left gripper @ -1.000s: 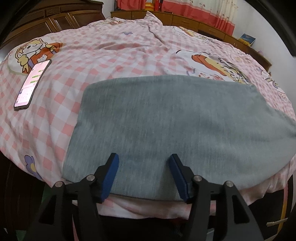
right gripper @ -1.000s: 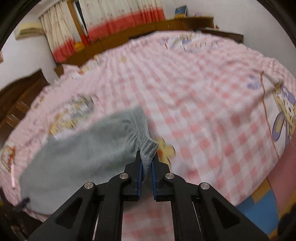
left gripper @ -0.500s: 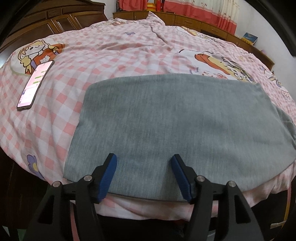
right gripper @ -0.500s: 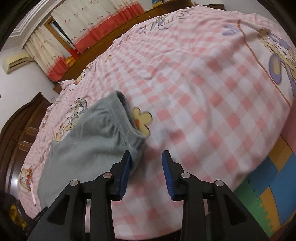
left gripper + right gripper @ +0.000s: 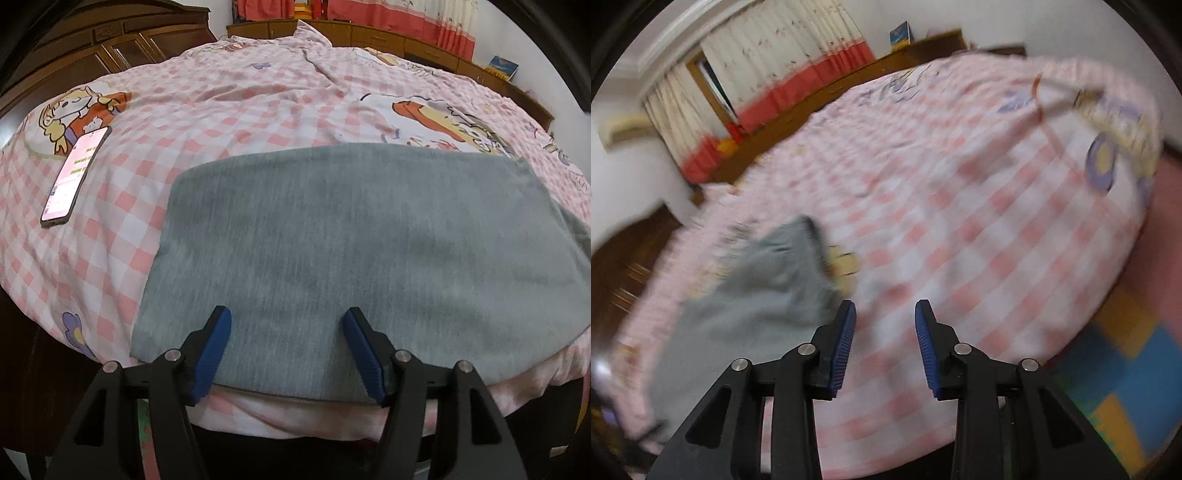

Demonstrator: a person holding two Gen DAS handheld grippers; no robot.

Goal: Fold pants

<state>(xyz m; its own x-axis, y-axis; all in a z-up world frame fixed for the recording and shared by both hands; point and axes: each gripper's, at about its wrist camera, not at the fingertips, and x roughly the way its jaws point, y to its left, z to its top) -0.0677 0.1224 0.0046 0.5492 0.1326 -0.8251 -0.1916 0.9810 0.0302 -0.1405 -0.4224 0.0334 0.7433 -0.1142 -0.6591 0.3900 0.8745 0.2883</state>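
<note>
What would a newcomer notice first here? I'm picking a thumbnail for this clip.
The grey pants, folded into a flat slab at the near edge of the pink checked bed, with the open left gripper hovering over them. Next, the lit phone lying left of them. The right gripper is open and empty; that view is blurred.

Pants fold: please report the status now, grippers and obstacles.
Left gripper open, over pants near edge. Right gripper open, holding nothing. Pants flat on bed. Phone lies left, apart from pants.
</note>
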